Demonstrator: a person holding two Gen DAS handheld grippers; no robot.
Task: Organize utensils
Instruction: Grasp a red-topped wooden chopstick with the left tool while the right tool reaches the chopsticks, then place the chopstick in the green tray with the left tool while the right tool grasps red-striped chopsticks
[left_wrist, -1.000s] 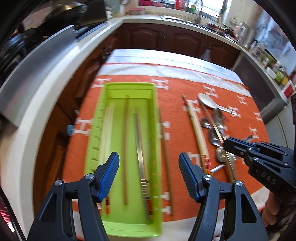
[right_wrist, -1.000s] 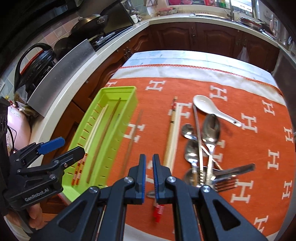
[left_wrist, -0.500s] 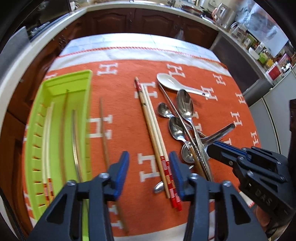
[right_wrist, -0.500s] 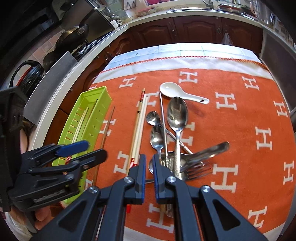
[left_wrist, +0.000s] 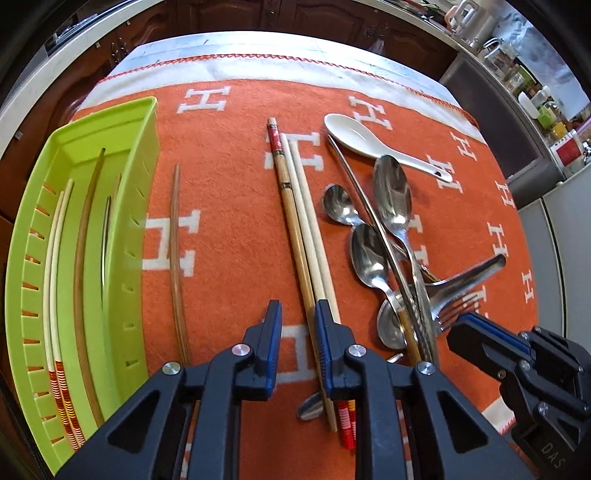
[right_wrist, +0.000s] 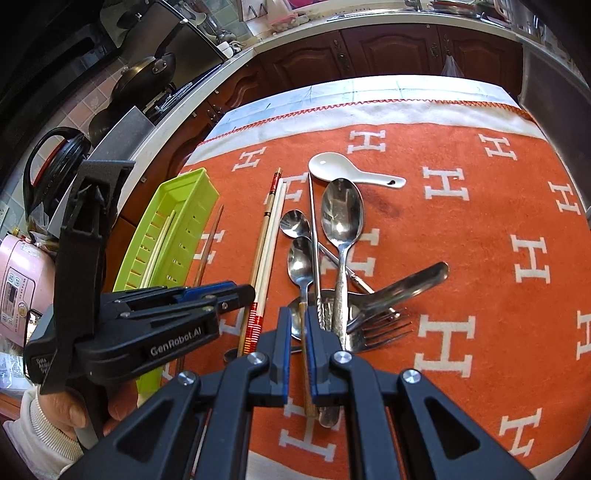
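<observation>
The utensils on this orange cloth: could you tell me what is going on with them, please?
A person holds a gripper in each hand and is sorting cutlery. The green tray already holds several chopsticks. The left gripper is down over the loose chopsticks on the cloth; its jaws have just been closing, but they do not yet pinch one. The right gripper, nearly shut, hangs over the pile of spoons and forks, gripping nothing that shows.
</observation>
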